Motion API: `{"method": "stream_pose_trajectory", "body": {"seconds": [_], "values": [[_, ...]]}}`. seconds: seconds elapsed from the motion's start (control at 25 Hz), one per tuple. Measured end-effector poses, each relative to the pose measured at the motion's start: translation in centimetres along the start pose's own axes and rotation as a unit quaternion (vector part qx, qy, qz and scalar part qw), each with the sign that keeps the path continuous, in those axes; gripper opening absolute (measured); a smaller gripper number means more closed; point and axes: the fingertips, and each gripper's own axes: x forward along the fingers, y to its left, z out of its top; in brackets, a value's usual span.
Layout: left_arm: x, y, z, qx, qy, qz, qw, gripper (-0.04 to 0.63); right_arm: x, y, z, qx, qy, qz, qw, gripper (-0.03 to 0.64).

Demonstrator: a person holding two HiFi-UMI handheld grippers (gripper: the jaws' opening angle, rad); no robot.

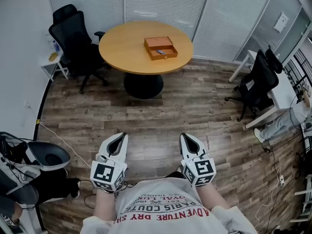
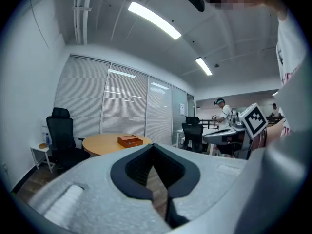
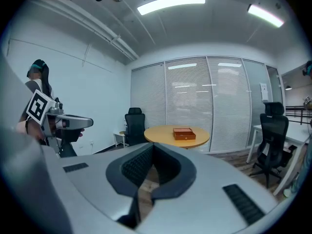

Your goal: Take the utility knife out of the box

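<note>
Wooden box (image 1: 160,48) waits on the desk's (image 1: 122,50) right half, well ahead; my left tongs (image 1: 121,136) and right tongs (image 1: 185,137) are closed, empty. Approach first, then the utility knife (image 1: 160,51).

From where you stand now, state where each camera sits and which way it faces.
Head view: on the person's head, looking steeply down at the floor and ahead to the round table with the box; left gripper, right gripper, forearms and shirt show.
Left gripper view: rides the left gripper, looking roughly level along its shut jaws at the table; the right gripper's marker cube shows at right.
Right gripper view: rides the right gripper, shut jaws toward the table; the left gripper shows at left.
Shared: all three views show the table and box.
</note>
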Motion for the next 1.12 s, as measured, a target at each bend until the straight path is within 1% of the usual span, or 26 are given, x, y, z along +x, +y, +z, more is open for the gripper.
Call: {"method": "stream_pose_trajectory", "body": {"seconds": [0.12, 0.24, 0.4, 0.52, 0.64, 0.72, 0.8, 1.0, 1.12], "values": [[1.3, -0.1, -0.3, -0.008, 0.001, -0.003, 1.0, -0.005, 0.8, -1.1, -0.4, -0.002, 0.017, -0.004, 1.0, 0.006], [2.7, 0.0, -0.4, -0.008, 0.002, 0.0, 1.0, -0.005, 2.2, -2.2, -0.6, -0.003, 0.021, 0.001, 1.0, 0.006], [5.1, 0.7, -0.6, -0.003, 0.008, 0.029, 0.9996, -0.005, 5.3, -3.8, -0.7, -0.008, 0.02, 0.033, 0.999, 0.006], [7.8, 0.8, -0.6, -0.013, 0.008, 0.052, 0.9986, -0.005, 7.5, -5.9, -1.0, -0.01, 0.023, 0.059, 0.998, 0.006], [11.6, 0.3, 0.5, -0.014, 0.001, 0.07, 0.9975, -0.005, 10.3, -9.1, -0.5, -0.015, 0.025, 0.085, 0.996, 0.006], [14.6, -0.2, 1.2, -0.011, 0.0, 0.083, 0.9965, -0.005, 12.1, -11.8, -0.1, -0.02, 0.03, 0.101, 0.994, 0.006], [17.8, -0.8, 1.9, -0.015, 0.002, 0.094, 0.9954, -0.005, 13.8, -14.8, 0.6, -0.021, 0.034, 0.111, 0.993, 0.006], [24.9, -3.1, 3.2, -0.048, -0.005, 0.09, 0.9948, -0.005, 17.3, -22.0, 1.7, -0.014, 0.051, 0.118, 0.992, 0.006], [28.2, -4.3, 4.1, -0.053, -0.009, 0.104, 0.9931, -0.005, 18.6, -25.5, 2.4, -0.013, 0.055, 0.129, 0.99, 0.006]]}}
